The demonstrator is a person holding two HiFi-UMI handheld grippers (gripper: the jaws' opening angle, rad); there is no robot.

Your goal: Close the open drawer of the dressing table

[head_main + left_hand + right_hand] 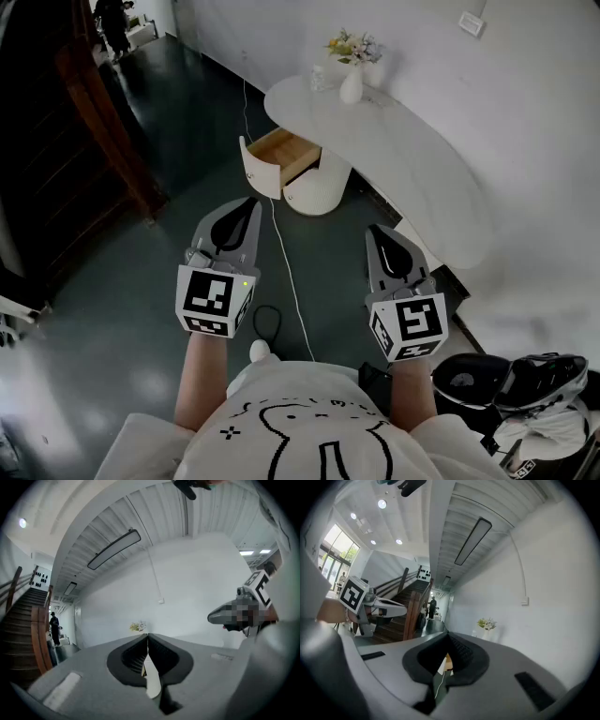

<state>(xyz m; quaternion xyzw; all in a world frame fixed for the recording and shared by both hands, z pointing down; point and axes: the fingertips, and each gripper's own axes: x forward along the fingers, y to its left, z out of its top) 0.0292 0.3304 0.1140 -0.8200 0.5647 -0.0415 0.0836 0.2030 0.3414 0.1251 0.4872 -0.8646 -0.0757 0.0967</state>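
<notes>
The white dressing table (422, 159) stands against the wall ahead, to the right. Its drawer (279, 159) is pulled out toward the left, showing a wooden inside and a white front panel. Both grippers hang level over the dark floor, well short of the drawer and touching nothing. My left gripper (251, 202) is shut and empty, its tips pointing at the drawer. My right gripper (375, 228) also has its jaws together with nothing held. Between the jaws in the right gripper view a sliver of the drawer (448, 660) shows. In the left gripper view the left gripper (147, 635) has its tips meeting.
A white vase with flowers (352, 82) stands on the tabletop's far end. A white cable (289, 277) runs across the floor from the table toward me. A dark wooden staircase (84, 141) is on the left. Black bags (525, 384) lie at the lower right. A person (112, 23) stands far off.
</notes>
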